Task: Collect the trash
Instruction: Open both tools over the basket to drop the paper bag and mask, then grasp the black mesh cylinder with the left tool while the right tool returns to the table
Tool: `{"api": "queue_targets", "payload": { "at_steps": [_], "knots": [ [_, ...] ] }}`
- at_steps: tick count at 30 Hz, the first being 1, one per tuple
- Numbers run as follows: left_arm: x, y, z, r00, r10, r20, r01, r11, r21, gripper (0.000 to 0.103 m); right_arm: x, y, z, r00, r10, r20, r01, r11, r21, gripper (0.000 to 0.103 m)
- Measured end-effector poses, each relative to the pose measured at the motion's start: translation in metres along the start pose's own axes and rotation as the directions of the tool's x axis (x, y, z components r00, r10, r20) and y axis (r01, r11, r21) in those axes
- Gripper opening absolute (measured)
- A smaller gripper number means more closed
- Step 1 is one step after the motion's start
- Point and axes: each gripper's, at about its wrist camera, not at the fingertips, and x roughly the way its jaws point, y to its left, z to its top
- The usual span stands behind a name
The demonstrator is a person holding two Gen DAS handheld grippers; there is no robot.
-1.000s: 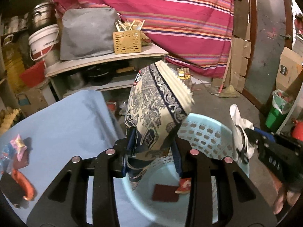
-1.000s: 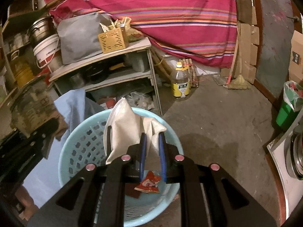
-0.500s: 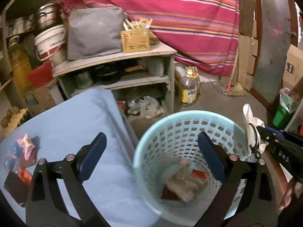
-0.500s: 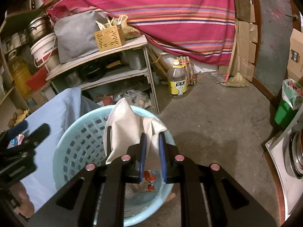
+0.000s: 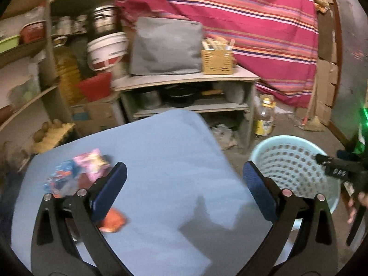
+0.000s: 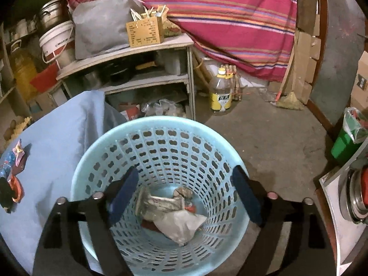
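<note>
Trash sits in two places: a white bag [image 6: 181, 226] and crumpled wrappers [image 6: 161, 203] lie at the bottom of the pale blue basket [image 6: 158, 124], and bright wrappers [image 5: 88, 164] wait on the blue table [image 5: 161, 172]. Right gripper [image 6: 185, 194] hangs over the basket, jaws opening wide, nothing between them. Left gripper [image 5: 184, 184] is above the table, jaws spread wide and empty, an orange wrapper [image 5: 113, 222] just beside its left finger.
</note>
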Motion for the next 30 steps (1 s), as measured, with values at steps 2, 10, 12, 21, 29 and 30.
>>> {"api": "queue_targets", "payload": {
  "at_steps": [2,10,12,21,29,30],
  "knots": [
    [-0.007,0.026,-0.007,0.999,0.037,-0.001,-0.037,0.999,-0.017,0.098,-0.007,0.007,0.0,1.0,0.002,0.021,-0.002,1.0,0.016,0.094],
    [-0.004,0.114,-0.046,0.983,0.17,-0.074,-0.175,0.983,-0.064,0.098,-0.018,0.049,-0.006,0.997,0.054,0.057,-0.057,0.998,0.042,0.098],
    [0.002,0.13,-0.057,0.978,0.182,-0.101,-0.19,0.979,-0.076,0.098,-0.018,0.064,-0.007,0.997,0.051,0.065,-0.053,0.998,0.029,0.098],
    [0.033,0.169,-0.085,0.97,0.183,-0.161,-0.206,0.969,-0.136,0.098,-0.017,0.116,-0.008,0.994,0.035,0.102,-0.031,0.999,-0.044,0.098],
    [0.054,0.189,-0.09,0.979,0.112,-0.17,-0.144,0.971,-0.193,0.086,-0.016,0.137,-0.007,0.992,0.019,0.125,-0.011,0.998,-0.066,0.098],
    [0.057,0.189,-0.09,0.978,0.107,-0.177,-0.14,0.972,-0.19,0.078,-0.015,0.139,-0.007,0.992,0.019,0.127,-0.011,0.998,-0.064,0.098]
  ]
}}
